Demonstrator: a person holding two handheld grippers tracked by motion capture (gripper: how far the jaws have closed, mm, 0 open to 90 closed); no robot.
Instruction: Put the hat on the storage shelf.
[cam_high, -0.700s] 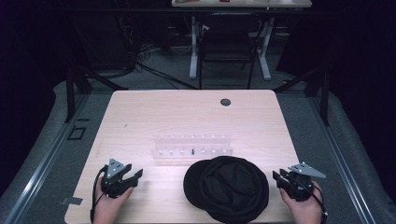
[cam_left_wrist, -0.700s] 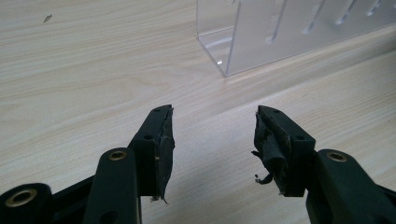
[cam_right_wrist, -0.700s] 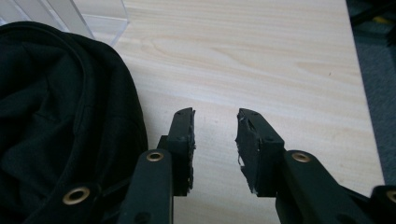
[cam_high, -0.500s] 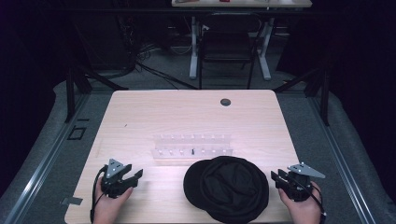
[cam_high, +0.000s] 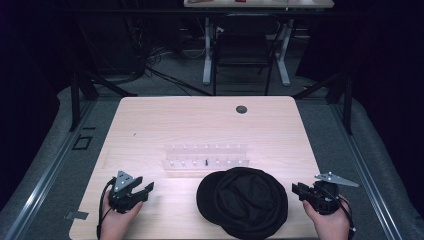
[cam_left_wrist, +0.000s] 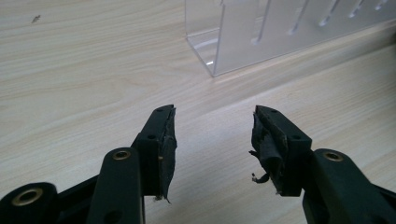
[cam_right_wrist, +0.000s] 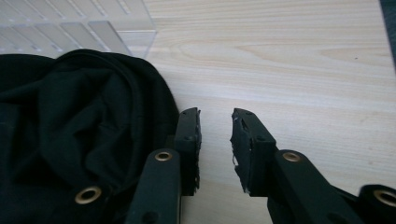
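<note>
1. Hardly anything has changed over the last moment. Both hands sit where they were at the near edge of the counter, and the black cap lies unmoved between them.
2. The left gripper has its fingers wide apart with only bare wood between them. The clear rack stands ahead of them and off to one side, well apart.
3. The right gripper also has its fingers apart, by a narrower gap, and nothing sits in that gap.
4. In the right gripper view the cap lies just outside one finger. Its crumpled edge comes up against that finger's outer side, not between the two.
5. I judge that the work has not really begun: no grasp is made. The right gripper is the better placed, and needs a short sideways shift to bring the cap's edge between its fingers.
</note>
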